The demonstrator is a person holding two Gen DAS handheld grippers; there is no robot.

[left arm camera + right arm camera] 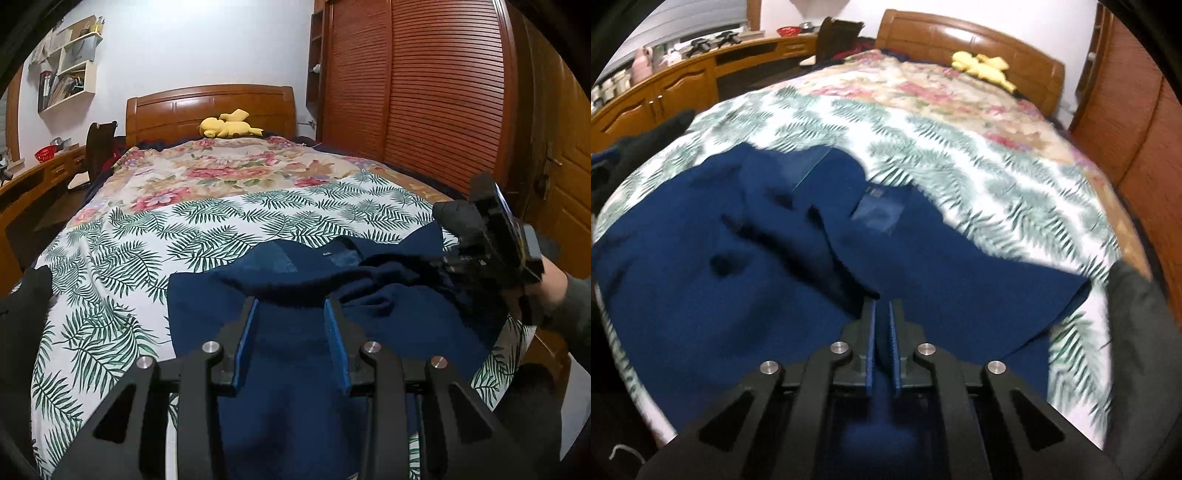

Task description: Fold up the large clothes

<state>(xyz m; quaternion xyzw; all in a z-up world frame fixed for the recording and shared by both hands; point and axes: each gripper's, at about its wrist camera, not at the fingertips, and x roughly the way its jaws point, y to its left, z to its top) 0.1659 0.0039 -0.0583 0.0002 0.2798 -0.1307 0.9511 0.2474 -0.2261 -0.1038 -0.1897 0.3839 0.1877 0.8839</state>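
A large navy garment [207,306] lies spread on the palm-leaf sheet [129,258], its neck label [327,254] facing up. My left gripper [291,301] hovers low over the near part of it, blue pads apart, with cloth showing between them but not pinched. At the right, a hand [550,291] holds my right gripper [447,260], which reaches into a bunched dark fold. In the right wrist view the right gripper [882,301] has its pads nearly together on a ridge of the navy garment [701,277], below the label [875,192].
A floral quilt [221,170] covers the far half of the bed, with a yellow plush toy [229,127] by the wooden headboard [210,107]. A slatted wardrobe [424,92] stands right, a wooden desk [665,88] left. Dark clothing [26,306] lies at the bed's left edge.
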